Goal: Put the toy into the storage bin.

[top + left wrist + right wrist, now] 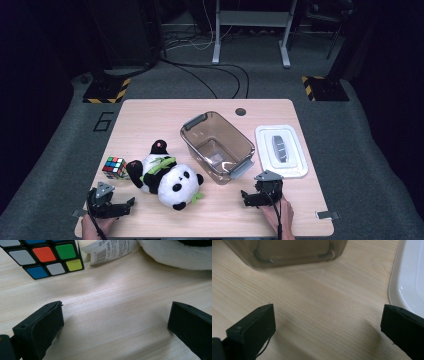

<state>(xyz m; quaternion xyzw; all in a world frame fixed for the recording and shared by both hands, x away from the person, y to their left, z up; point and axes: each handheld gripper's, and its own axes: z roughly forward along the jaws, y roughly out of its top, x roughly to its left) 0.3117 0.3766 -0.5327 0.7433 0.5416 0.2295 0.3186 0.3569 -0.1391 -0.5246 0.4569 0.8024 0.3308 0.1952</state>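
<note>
A panda plush (170, 179) lies on its back on the wooden table (150, 120), left of centre, next to a colour cube (115, 167). A clear brownish bin (217, 145) stands open and tilted mid-table, and its white lid (280, 151) lies flat to the right. My left gripper (111, 202) rests near the front left edge and is open; in the left gripper view (115, 317) bare wood lies between its jaws, with the cube (45, 257) and the plush's white fur (175, 255) just ahead. My right gripper (260, 192) is open in front of the bin (287, 251), with the lid (409, 277) at the right.
The plush's paper tag (112, 250) lies on the wood beside the cube. A small round hole (240, 111) marks the table's far edge. Beyond the table are grey floor, cables and stand feet with yellow-black tape (106, 92).
</note>
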